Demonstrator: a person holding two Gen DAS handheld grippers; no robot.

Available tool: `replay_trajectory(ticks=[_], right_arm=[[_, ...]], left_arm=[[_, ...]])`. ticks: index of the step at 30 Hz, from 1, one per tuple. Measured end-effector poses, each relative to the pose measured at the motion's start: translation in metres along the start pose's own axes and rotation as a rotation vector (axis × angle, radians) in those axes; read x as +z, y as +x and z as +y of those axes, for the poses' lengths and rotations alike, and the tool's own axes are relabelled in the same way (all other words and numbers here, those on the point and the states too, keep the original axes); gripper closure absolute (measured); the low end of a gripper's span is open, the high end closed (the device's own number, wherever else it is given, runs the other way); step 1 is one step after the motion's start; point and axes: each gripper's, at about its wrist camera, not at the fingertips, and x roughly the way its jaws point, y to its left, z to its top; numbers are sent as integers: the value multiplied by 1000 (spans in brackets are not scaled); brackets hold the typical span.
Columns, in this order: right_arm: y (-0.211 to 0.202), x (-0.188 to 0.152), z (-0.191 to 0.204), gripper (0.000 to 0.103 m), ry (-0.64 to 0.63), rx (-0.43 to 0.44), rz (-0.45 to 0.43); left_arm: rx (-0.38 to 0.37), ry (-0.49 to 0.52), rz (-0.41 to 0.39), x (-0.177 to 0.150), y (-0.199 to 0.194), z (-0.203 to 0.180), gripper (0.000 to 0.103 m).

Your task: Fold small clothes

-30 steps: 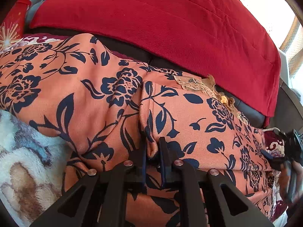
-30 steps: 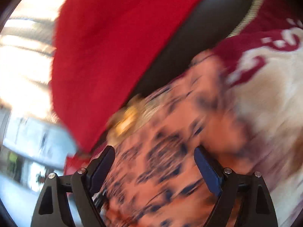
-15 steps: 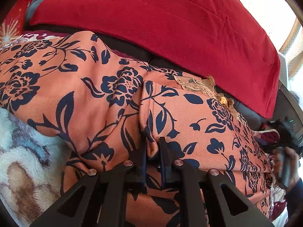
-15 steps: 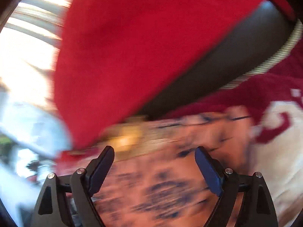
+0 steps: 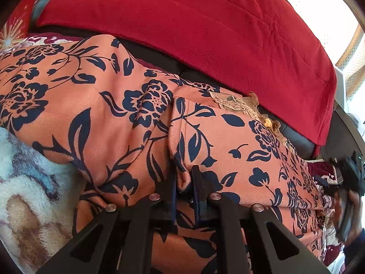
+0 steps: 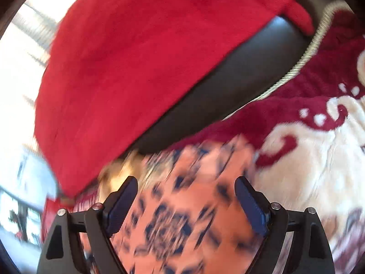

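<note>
A salmon-orange garment with a navy flower print (image 5: 228,141) lies spread over a blanket, partly folded, with a lace-trimmed neckline at its far edge. My left gripper (image 5: 185,178) is shut on a pinched fold of that cloth at a hemmed edge. In the right wrist view the same garment (image 6: 187,205) shows blurred below my right gripper (image 6: 186,196), whose fingers stand wide apart above the cloth with nothing between the pads. The right gripper and the hand that holds it appear as a dark blur (image 5: 349,182) at the far right of the left wrist view.
A red fleece throw (image 5: 205,27) drapes over a dark leather backrest (image 6: 228,86) behind the garment. A dark red and cream patterned blanket (image 6: 319,137) lies to the right, a pale fluffy blanket (image 5: 27,182) to the left. Bright window light falls from the far side.
My right gripper has swung and rolled, so the red throw and backrest shifted across its view; it stays open. The left gripper keeps its hold and has not moved.
</note>
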Motion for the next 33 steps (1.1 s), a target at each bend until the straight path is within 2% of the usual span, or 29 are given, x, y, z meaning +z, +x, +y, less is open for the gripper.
replay_trajectory(ticks=[3,6,9,11,12,13,14,15,17,19,21,24,26,30,33], right_arm=[[19,-24,8,14,-134,-136,126],[1,-39,33,14,-141,-201,60],[-19,-61,76,14,-241,-133,-23],[-22,-91,93,14,-349,-165,-50],[-32,-105,90,14,-392,-194,-68],[-30,-116,90,14,-417,-230,-78],[-27,-125,84,14,-427,-257,-79],[-21,-133,81,14,-432,-281,-78],[-3,-155,74,10,-451,-309,-87],[-8,-156,69,9,-423,-280,-133],[-8,-154,64,3,-397,-276,-124],[-8,-152,59,2,-396,-256,-126],[-12,-155,60,1,-395,-253,-135],[-8,-151,57,1,-396,-253,-144],[-9,-152,57,1,-395,-251,-147]], left_arm=[[8,7,0,0,0,0,90],[22,17,2,0,0,-2,90],[46,37,5,0,1,-7,90],[91,65,12,0,0,-15,87],[115,79,18,0,-2,-17,78],[154,98,28,1,-6,-22,54],[186,103,36,0,-14,-24,38],[174,92,40,-1,-23,-27,16],[78,70,12,-5,-52,-29,14],[23,81,-8,-7,-79,-27,13],[-10,68,-57,-6,-109,-10,12],[28,-70,-137,3,-141,39,10],[63,-243,-195,11,-156,88,9],[103,-607,-229,22,-164,190,9],[93,-701,-254,30,-164,227,10]])
